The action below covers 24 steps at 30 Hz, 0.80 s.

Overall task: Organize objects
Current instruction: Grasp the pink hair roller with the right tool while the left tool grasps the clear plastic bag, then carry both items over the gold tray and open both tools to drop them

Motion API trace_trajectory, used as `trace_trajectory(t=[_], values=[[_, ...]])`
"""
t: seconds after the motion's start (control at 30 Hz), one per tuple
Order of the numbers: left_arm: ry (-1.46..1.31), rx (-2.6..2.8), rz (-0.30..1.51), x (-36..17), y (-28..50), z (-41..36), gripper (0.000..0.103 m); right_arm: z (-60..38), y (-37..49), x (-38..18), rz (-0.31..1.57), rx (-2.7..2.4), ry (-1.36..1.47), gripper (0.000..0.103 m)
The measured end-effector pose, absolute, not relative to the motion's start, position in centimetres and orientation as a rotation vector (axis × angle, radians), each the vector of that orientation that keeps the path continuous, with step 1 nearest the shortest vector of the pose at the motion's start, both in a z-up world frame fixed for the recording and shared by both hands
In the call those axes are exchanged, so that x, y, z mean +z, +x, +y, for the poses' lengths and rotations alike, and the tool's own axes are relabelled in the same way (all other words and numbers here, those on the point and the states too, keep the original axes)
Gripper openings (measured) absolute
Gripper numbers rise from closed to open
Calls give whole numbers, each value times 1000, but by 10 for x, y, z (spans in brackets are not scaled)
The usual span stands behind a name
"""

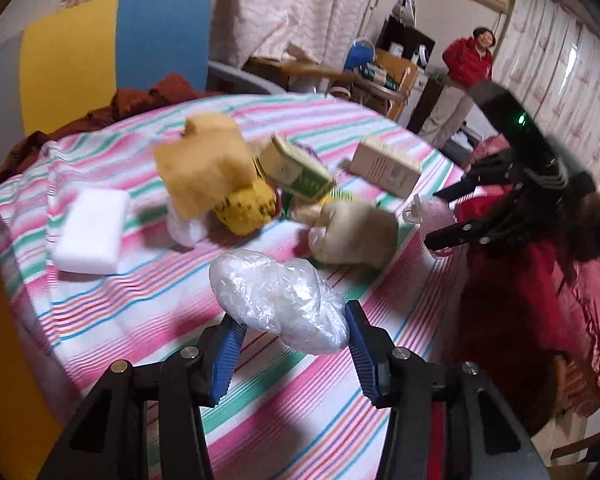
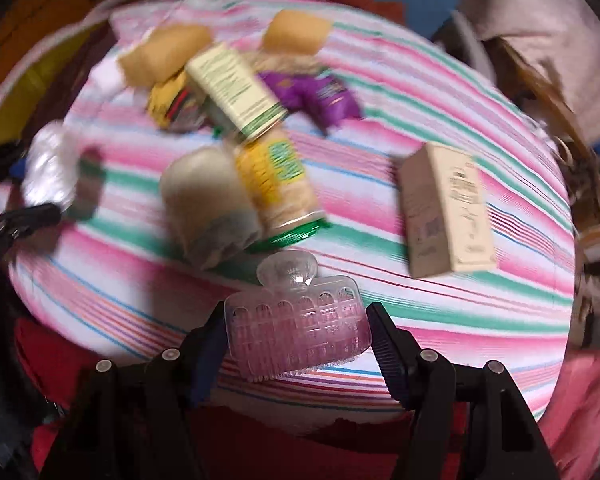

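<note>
Up close in the left wrist view, the left gripper is sitting over a round table covered by a striped cloth, its blue-padded fingers spread wide on either side of a crumpled clear plastic bundle; whether the pads are actually pressing it is hard to tell. Behind the bundle, a white foam block is lying to the left, a tan sponge is leaning against a yellow object, a green-and-cream box is lying tilted beside them, a beige rounded item is resting near the middle, and a pale carton is lying further back. At the right edge the right gripper is reaching in with dark fingers parted around a clear pink object, mostly hidden. A person in a red top is standing in the background. Moving to the right wrist view, which is motion-blurred, the right gripper is standing open with a clear pink ribbed container between its fingers at the near table edge; contact cannot be judged. Beyond it the beige item is lying beside a yellow-green packet, with a purple packet further back and the pale carton to the right. The left gripper is showing at the left edge by the plastic bundle.
</note>
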<state>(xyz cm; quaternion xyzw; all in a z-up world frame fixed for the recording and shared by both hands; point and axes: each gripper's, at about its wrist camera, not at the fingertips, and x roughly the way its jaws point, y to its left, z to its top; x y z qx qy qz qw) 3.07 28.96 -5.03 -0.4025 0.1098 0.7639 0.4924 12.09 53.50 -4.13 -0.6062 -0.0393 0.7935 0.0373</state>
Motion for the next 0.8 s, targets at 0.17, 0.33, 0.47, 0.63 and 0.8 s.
trace_trajectory(t=[0.17, 0.33, 0.47, 0.63, 0.8], values=[[-931, 1928, 201, -19, 21, 264, 50, 534, 110, 8, 29, 2469, -1642, 68], [-906, 2054, 126, 7, 11, 227, 51, 489, 81, 33, 94, 2598, -1526, 68], [-925, 2173, 50, 14, -5, 182, 51, 439, 53, 54, 76, 2702, -1524, 68], [-978, 2346, -26, 8, -19, 112, 51, 381, 14, 55, 92, 2835, -1581, 68], [-1050, 2506, -49, -10, -27, 53, 51, 309, -20, 44, 104, 2921, -1644, 68]])
